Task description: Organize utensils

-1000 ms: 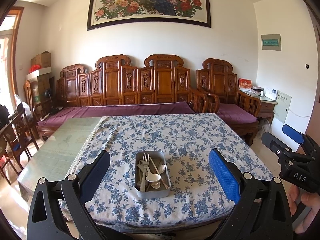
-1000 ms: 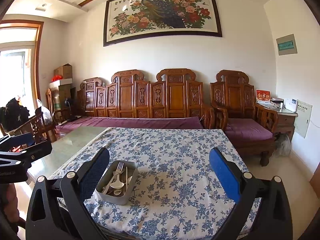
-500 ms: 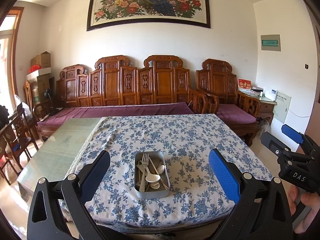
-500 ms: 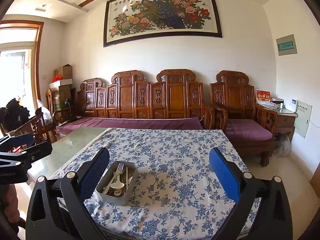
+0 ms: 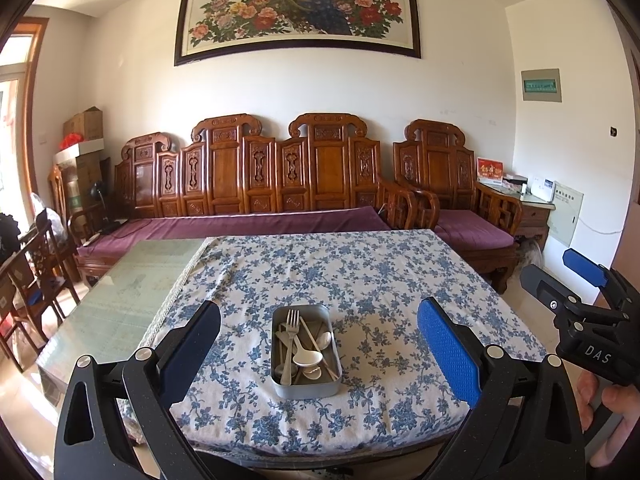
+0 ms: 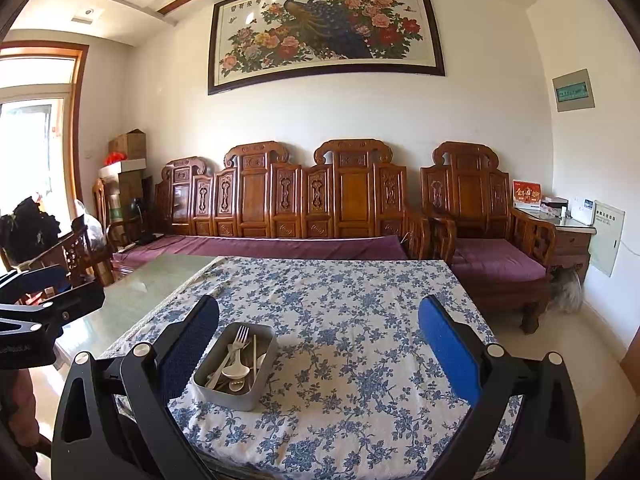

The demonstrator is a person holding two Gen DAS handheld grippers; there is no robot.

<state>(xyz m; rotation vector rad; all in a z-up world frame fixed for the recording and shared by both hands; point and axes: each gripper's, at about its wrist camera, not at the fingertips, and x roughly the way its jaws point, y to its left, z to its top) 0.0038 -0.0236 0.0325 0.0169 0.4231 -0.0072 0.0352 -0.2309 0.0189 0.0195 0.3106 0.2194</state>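
Over the last second almost nothing shifts: you keep both claws, left and right, wide and empty short of the bench's near edge, the utensils still jumbled in the tin there.

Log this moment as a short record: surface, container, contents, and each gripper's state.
surface: table under a blue floral tablecloth, bare glass top at its left
container: metal tin near the front edge
contents: fork, white spoon, chopsticks, other metal utensils jumbled
left gripper: open, empty, facing the tin
right gripper: open, empty, tin toward its left finger
progress: nothing taken out yet
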